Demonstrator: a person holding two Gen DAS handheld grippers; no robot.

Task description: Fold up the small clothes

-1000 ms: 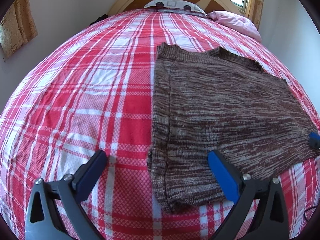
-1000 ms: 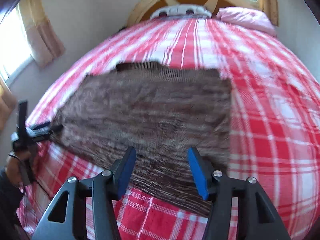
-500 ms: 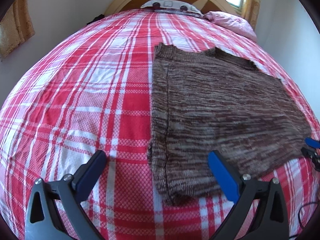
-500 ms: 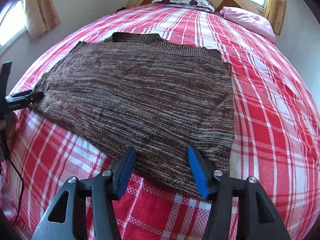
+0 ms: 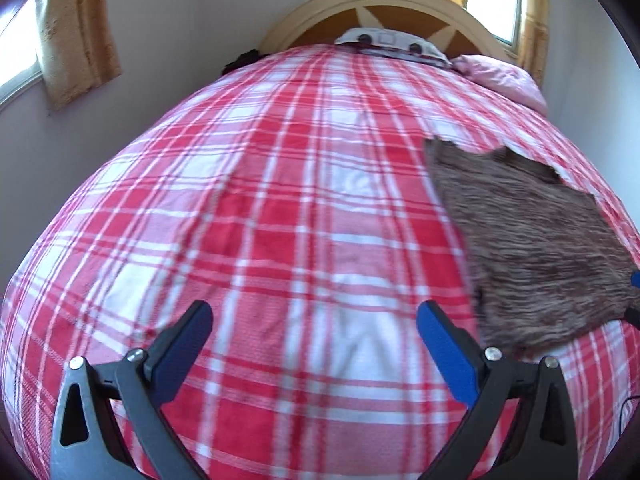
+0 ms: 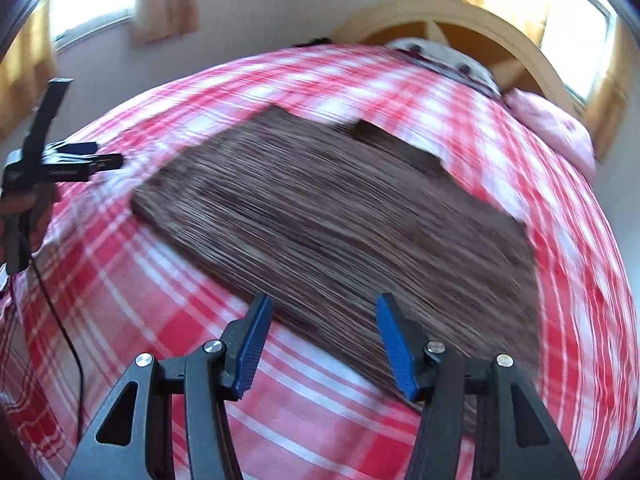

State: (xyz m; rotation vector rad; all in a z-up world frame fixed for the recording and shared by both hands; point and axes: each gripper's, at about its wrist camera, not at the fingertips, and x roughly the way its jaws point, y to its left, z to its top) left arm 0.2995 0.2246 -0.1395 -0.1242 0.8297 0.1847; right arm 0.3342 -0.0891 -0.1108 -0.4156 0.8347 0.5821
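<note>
A bed (image 5: 240, 240) with a red and white checked cover fills both views, its arched wooden headboard (image 5: 400, 4) at 12 o'clock, a pink pillow (image 5: 504, 80) at 1 o'clock and curtained windows (image 6: 92, 4) on the wall beyond. On the cover lies 1 brown knitted top (image 6: 340, 224), the only garment in sight: in the right wrist view it spreads across the middle, neckline toward 12 o'clock and hem toward 6 o'clock, while in the left wrist view it sits off at 3 o'clock, well clear of that tool. It lies flat and smooth as a tidy rectangle; whether its sides are already turned in I cannot tell through the blur, but no final fold across the body shows, so I judge the folding unfinished, with at least 1 more fold and the tidying left. The left gripper (image 5: 314, 326) hangs over bare cover with its 2 blue pads spread wide and nothing between them; from the right wrist view it appears at 9 o'clock, held in a hand (image 6: 18, 216) with a cable trailing down. The right gripper (image 6: 322, 324) hovers over the hem, its pads parted about halfway and pinching nothing, the cloth showing in the gap beneath them.
</note>
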